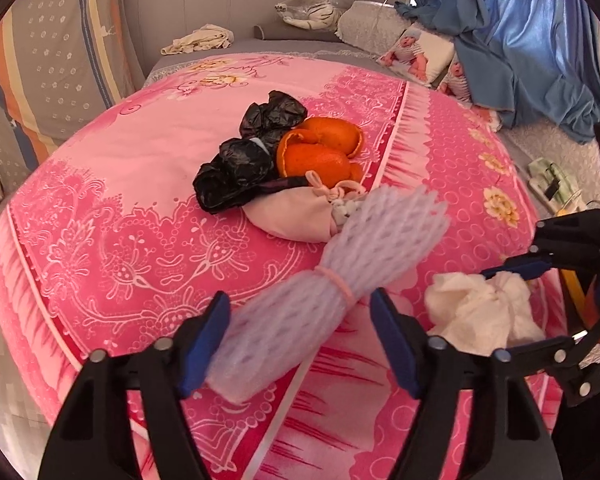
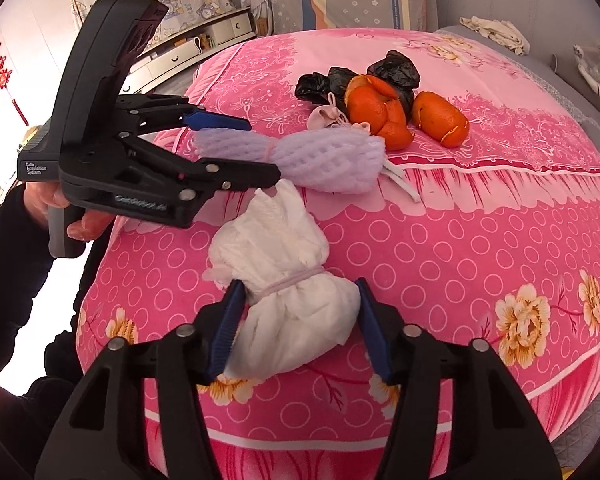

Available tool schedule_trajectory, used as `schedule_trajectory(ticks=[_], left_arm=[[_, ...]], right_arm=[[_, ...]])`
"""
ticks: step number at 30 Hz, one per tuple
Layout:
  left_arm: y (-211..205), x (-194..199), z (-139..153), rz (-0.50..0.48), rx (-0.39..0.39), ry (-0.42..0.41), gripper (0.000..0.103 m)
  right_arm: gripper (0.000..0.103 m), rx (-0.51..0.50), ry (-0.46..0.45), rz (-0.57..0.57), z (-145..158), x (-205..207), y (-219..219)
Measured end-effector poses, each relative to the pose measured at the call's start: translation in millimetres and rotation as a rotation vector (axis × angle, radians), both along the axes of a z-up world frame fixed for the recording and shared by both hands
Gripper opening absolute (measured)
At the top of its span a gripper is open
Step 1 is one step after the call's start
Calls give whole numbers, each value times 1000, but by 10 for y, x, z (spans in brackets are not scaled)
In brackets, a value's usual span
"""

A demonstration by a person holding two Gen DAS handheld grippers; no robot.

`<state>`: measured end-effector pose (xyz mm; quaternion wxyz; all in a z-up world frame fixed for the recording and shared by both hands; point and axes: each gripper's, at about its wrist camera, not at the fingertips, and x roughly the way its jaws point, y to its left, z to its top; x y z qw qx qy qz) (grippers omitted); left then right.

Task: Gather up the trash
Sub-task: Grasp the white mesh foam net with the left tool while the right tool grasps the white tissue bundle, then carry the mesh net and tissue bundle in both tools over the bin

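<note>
Straddling soft, light bundles, I keep both tools wide open, unclosed: left tool (image 1: 300, 332) around foam netting (image 1: 332, 292), right tool (image 2: 298, 320) around tissue wad (image 2: 288, 292); pinch at their bands.

Foam net (image 1: 340, 276) before orange peels (image 1: 320, 148)

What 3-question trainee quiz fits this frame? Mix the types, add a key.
1. True or false: the left hand-held gripper is clamped shut on the foam fruit net.
2. What straddles the right hand-held gripper?
A. orange peel
B. white tissue bundle
C. black plastic bag
3. Fill in: the trash lies on a pink ____.

Key:
1. False; its fingers stand open on either side of the net.
2. B; the fingers stand either side of the bundle, near its band, and contact cannot be judged.
3. Quilt.
</note>
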<state>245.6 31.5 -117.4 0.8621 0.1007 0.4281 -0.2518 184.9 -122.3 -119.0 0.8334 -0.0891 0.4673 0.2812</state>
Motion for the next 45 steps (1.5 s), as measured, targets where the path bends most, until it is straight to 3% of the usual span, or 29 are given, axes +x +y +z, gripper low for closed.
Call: schedule_trajectory(ticks=[6,7,15,16,17,28,37,45], left_arm=[[-10,-47,34,8,26,-8,49],[-20,-64,42,8,37,-14,40],[9,-156,116,22,40,-34,29],[16,-167,132,22,34,-36,25],[24,-180,146,20,27,-34,15],[67,-372,230,32,11,-49,14],[161,-637,533,116,-34,-109,14],[179,-853,604,171,-80,-70,14]], right_arm=[[46,20,13,-9,5,-30,-39],[45,24,15,-10,13,-38,-49],[45,53,15,-38,114,-129,-227],[45,57,15,-45,125,-140,-256],[45,59,13,-54,140,-154,-298],[45,86,22,-143,174,-247,-635],[45,102,-5,-179,273,-321,-769],[45,116,-13,-203,316,-375,-866]])
